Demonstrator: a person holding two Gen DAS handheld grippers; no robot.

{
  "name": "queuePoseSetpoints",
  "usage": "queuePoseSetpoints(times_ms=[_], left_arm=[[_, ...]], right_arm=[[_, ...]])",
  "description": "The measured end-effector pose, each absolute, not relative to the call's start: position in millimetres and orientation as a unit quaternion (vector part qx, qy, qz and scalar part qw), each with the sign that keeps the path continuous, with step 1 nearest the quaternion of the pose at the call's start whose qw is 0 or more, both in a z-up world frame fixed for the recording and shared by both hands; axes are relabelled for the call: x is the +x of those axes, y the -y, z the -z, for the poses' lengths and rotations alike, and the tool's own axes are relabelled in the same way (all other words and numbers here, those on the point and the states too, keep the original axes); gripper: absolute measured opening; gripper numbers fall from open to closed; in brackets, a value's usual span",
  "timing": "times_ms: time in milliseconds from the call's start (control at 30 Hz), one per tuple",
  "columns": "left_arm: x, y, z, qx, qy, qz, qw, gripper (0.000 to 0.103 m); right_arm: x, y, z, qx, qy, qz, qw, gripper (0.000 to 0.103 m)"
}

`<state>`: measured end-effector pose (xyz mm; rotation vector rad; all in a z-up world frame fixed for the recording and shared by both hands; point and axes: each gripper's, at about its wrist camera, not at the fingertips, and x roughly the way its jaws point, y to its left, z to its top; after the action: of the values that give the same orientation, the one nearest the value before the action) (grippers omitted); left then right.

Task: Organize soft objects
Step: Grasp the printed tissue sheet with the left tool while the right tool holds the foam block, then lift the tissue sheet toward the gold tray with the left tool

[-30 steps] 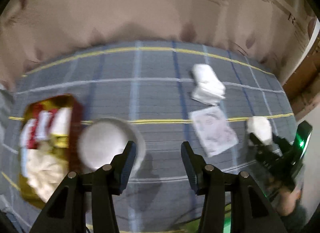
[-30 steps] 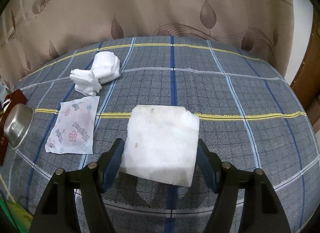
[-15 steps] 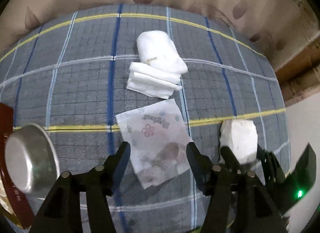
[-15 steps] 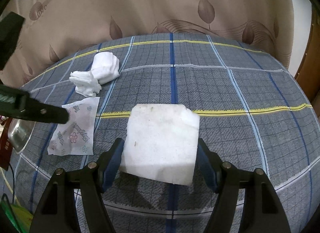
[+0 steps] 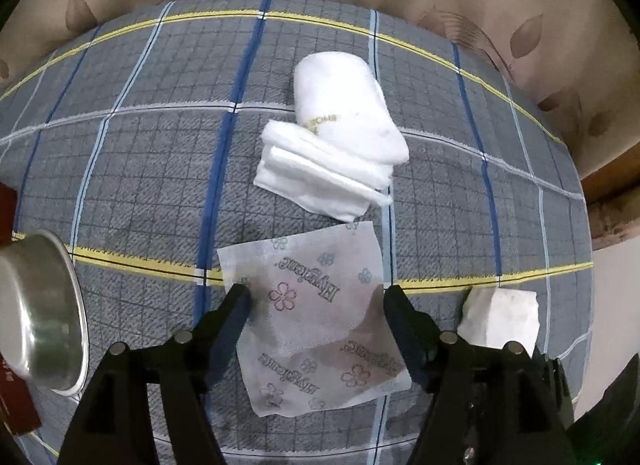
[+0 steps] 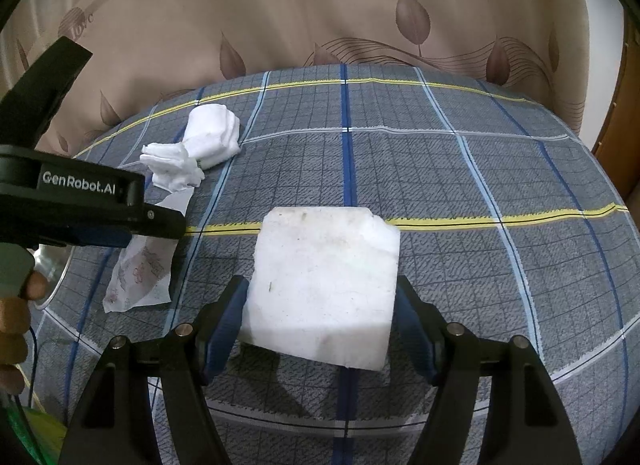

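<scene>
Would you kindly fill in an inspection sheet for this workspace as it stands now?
Surface: plaid cloth, grey with blue and yellow lines.
Job's things: printed wipe packet flat; rolled white towel touching folded white cloths; white foam block.
Clutter: metal bowl; red box.
Grippers: left gripper open over the packet; right gripper shut on the block.
Cables: thin dark cord, near the hand.
Surroundings: leaf-print curtain.
</scene>
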<state>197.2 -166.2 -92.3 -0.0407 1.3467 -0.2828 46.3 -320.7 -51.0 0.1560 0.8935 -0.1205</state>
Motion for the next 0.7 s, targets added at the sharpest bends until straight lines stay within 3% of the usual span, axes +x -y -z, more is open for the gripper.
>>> queuePoseSetpoints(times_ms=[100, 133, 167, 200, 333, 700], left_arm=[[197, 164, 93, -0.019, -0.621, 0.137, 0.771, 0.067], [197, 163, 93, -0.015, -0.621, 0.136, 0.772, 0.052], [196, 161, 92, -0.003, -0.620, 0.125, 0.774, 0.043], [196, 157, 91, 0.000, -0.619, 0.123, 0.775, 0.040], [196, 142, 86, -0.029, -0.624, 0.149, 0.767, 0.014], [174, 110, 55, -0.011, -0.600, 0.163, 0.783, 0.012]], right_arm=[[46, 321, 51, 0.075, -0.431, 0.058, 0.897, 0.069], [46, 320, 51, 0.075, -0.431, 0.058, 0.897, 0.069], [46, 320, 51, 0.076, -0.432, 0.058, 0.897, 0.069], [46, 321, 51, 0.076, -0.431, 0.058, 0.897, 0.069], [47, 320, 51, 0.075, -0.432, 0.059, 0.897, 0.069], [47, 319, 53, 0.070, -0.435, 0.061, 0.896, 0.070]])
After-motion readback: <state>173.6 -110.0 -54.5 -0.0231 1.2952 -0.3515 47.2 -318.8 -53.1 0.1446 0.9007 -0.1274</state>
